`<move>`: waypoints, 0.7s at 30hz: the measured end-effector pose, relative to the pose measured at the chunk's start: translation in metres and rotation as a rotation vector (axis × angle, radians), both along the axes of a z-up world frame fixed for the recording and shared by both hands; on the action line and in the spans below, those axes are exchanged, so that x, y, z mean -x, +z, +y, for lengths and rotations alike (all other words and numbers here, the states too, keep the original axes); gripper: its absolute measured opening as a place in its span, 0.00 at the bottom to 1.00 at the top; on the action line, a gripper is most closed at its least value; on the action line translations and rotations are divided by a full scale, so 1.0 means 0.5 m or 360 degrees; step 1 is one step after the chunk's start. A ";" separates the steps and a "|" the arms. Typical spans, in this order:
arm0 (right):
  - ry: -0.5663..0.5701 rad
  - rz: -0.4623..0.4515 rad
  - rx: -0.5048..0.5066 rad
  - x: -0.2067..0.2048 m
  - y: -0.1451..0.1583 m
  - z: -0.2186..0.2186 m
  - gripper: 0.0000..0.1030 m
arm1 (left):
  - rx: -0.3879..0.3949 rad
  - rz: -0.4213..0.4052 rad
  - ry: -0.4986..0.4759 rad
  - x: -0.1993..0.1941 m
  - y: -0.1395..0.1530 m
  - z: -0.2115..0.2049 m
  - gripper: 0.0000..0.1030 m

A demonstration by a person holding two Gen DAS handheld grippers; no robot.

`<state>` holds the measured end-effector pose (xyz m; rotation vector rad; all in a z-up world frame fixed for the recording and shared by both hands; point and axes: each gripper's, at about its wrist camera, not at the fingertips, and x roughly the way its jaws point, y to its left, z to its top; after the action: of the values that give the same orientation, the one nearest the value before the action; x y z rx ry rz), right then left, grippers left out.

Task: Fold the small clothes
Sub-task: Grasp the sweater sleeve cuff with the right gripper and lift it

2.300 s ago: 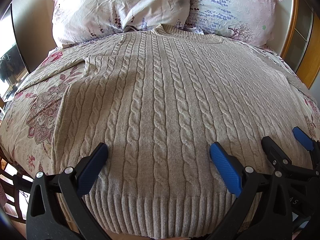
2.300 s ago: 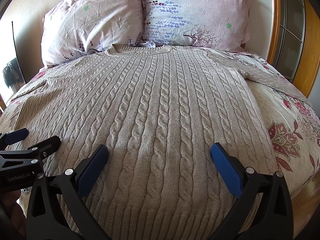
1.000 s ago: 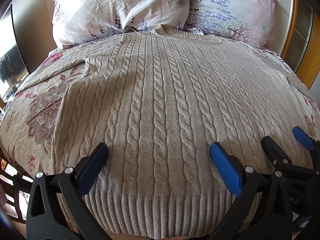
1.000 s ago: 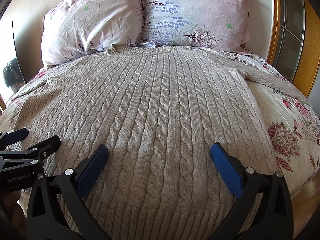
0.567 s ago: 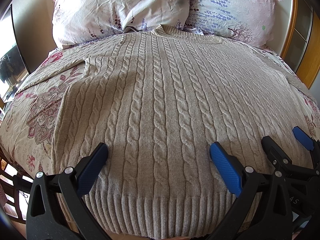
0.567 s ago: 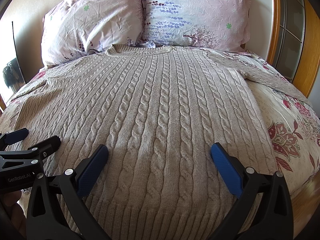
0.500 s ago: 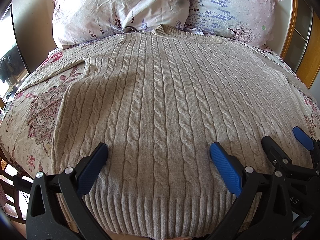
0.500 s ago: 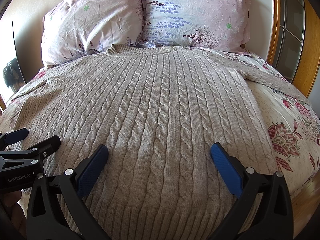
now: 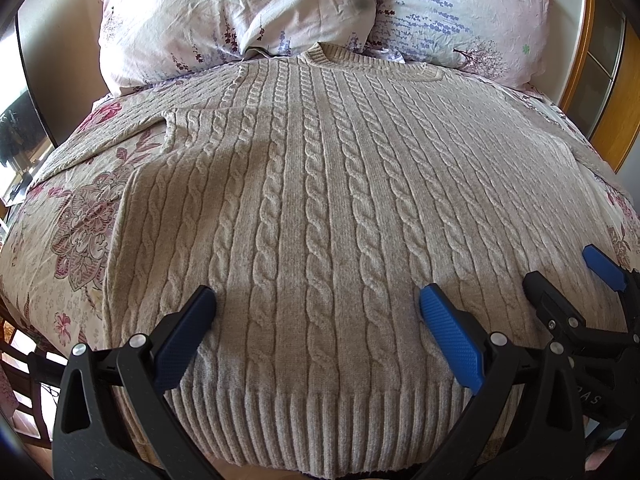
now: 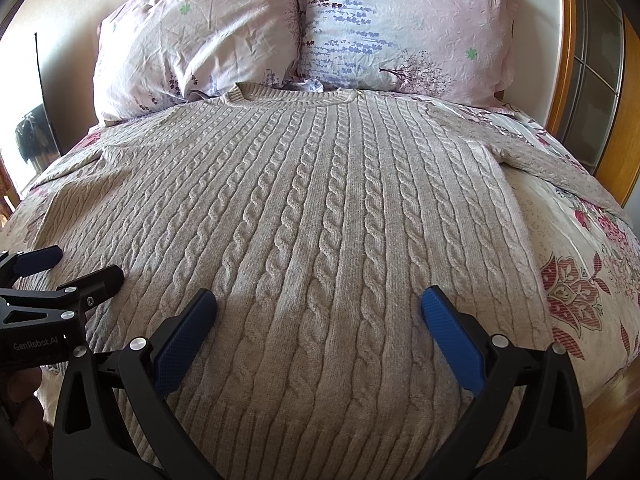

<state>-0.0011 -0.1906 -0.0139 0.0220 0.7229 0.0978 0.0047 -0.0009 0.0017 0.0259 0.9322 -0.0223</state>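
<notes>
Both jaws stand wide open and hold nothing: the left gripper and right gripper hover side by side over the hem end of the sweater, which lies flat on the bed, neck towards two pillows
</notes>
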 end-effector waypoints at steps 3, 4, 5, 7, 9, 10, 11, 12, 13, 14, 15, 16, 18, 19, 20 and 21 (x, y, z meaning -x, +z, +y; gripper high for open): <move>0.0088 0.0010 -0.0012 0.004 0.003 -0.013 0.99 | -0.0011 0.0015 -0.0031 -0.004 0.002 -0.002 0.98; 0.0123 0.0028 -0.0015 0.001 0.005 -0.018 0.99 | -0.0018 0.0025 -0.0044 -0.009 0.004 -0.002 0.98; 0.0157 0.0053 -0.0024 -0.004 0.009 -0.024 0.99 | -0.0023 0.0039 -0.0061 -0.013 0.005 -0.001 0.98; 0.0178 0.0089 -0.0087 -0.021 0.025 -0.051 0.99 | 0.0007 0.0058 -0.0102 -0.028 0.013 0.002 0.98; 0.0094 0.0078 -0.0222 -0.040 0.049 -0.106 0.99 | 0.0065 0.0034 -0.0115 -0.042 0.027 0.010 0.98; 0.0031 0.0072 -0.0328 -0.051 0.060 -0.147 0.99 | 0.0104 0.0011 -0.0113 -0.051 0.037 0.016 0.98; -0.0041 0.0065 -0.0450 -0.062 0.069 -0.193 0.99 | 0.0152 -0.0015 -0.0112 -0.060 0.047 0.023 0.98; -0.0131 0.0064 -0.0572 -0.073 0.074 -0.241 0.99 | 0.0209 -0.0042 -0.0108 -0.073 0.058 0.032 0.98; -0.0228 0.0076 -0.0697 -0.086 0.076 -0.291 0.99 | 0.0254 -0.0068 -0.0095 -0.083 0.068 0.039 0.98; -0.0318 0.0097 -0.0824 -0.100 0.073 -0.340 0.99 | 0.0292 -0.0101 -0.0073 -0.096 0.077 0.047 0.98; -0.0401 0.0113 -0.0949 -0.112 0.066 -0.391 0.99 | 0.0323 -0.0136 -0.0055 -0.106 0.085 0.052 0.98; -0.0485 0.0115 -0.1058 -0.122 0.057 -0.439 0.99 | 0.0354 -0.0175 -0.0043 -0.118 0.093 0.059 0.98; -0.0659 0.0106 -0.1178 -0.135 0.039 -0.515 0.96 | 0.0400 -0.0231 -0.0033 -0.141 0.105 0.067 0.98; -0.0755 0.0113 -0.1216 -0.140 0.029 -0.550 0.87 | 0.0411 -0.0247 -0.0032 -0.155 0.109 0.071 0.98; -0.0825 0.0122 -0.1247 -0.148 0.020 -0.578 0.81 | 0.0413 -0.0256 -0.0033 -0.168 0.110 0.072 0.98; -0.0897 0.0136 -0.1269 -0.152 0.011 -0.603 0.79 | 0.0423 -0.0267 -0.0037 -0.179 0.109 0.075 0.98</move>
<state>0.0751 -0.4920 -0.0087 0.9901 0.7007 -0.1617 0.0942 0.0367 0.0562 -0.2048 0.7553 -0.1626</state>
